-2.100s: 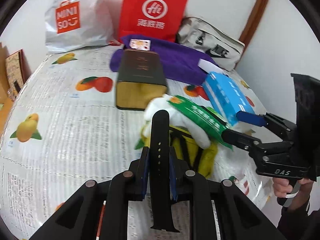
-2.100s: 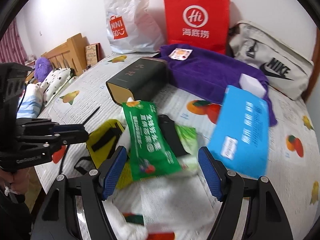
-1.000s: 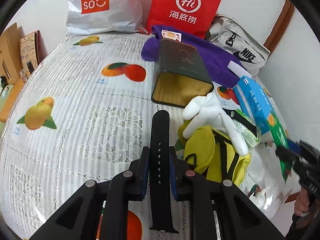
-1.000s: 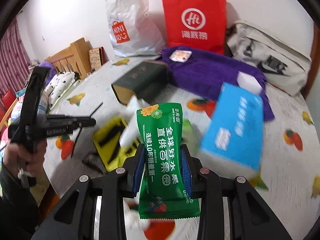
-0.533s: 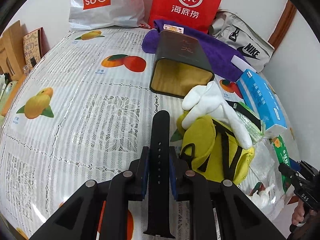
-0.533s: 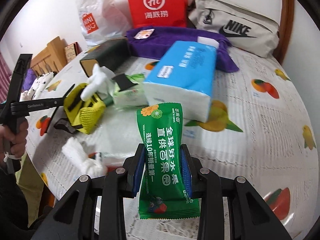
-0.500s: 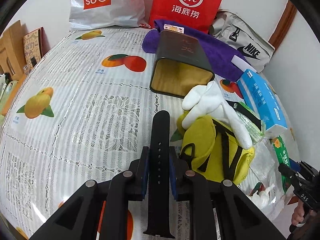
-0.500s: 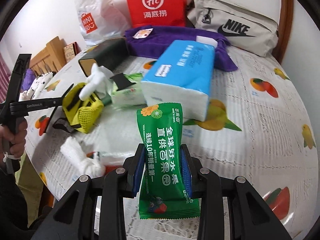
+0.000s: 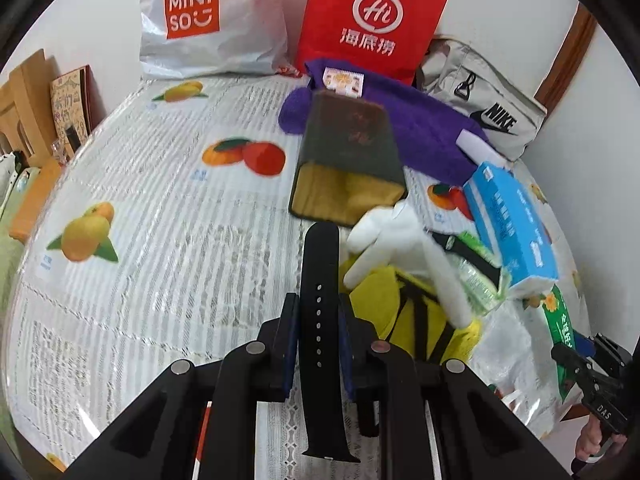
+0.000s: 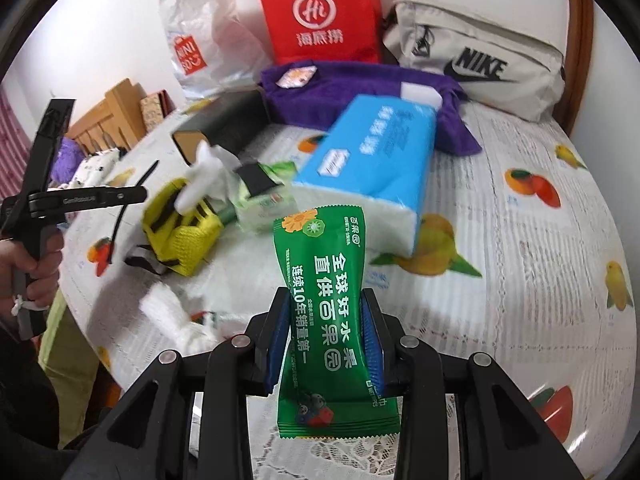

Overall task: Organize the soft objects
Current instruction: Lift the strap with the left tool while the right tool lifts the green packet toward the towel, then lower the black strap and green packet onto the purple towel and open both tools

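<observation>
Our left gripper [image 9: 319,354] is clamped on a black watch strap [image 9: 320,304], held above the tabletop [image 9: 160,240] with its fruit-print cloth. Our right gripper [image 10: 326,346] pinches a green packet [image 10: 330,320] upright (its printed face toward the camera) over the same cloth. Between them we see a yellow pouch [image 10: 180,236] with a white glove [image 9: 404,248] lying on it, and just beside those a blue tissue pack [image 10: 376,152].
</observation>
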A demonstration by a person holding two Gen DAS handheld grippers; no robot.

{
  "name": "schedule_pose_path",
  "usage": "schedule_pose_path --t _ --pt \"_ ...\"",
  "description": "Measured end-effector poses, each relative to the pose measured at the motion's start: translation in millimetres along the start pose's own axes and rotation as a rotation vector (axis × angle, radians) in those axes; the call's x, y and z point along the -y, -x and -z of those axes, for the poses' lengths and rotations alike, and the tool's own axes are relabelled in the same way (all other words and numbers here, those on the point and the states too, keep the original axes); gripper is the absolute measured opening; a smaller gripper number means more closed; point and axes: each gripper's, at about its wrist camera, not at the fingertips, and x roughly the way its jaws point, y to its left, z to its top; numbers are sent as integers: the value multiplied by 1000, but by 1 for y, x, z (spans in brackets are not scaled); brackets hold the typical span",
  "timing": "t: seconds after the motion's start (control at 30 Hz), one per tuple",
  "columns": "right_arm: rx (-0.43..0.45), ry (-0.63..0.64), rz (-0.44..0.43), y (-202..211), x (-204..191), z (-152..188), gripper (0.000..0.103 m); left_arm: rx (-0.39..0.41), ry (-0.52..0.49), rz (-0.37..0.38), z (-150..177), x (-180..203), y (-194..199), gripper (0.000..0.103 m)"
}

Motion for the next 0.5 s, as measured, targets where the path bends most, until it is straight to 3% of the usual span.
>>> schedule_pose_path --t 0.2,0.5 --pt "37 10 -38 14 -5 -18 34 37 -6 9 -19 4 16 17" --pt "75 2 -10 21 1 -59 34 84 -24 -5 -55 13 33 17"
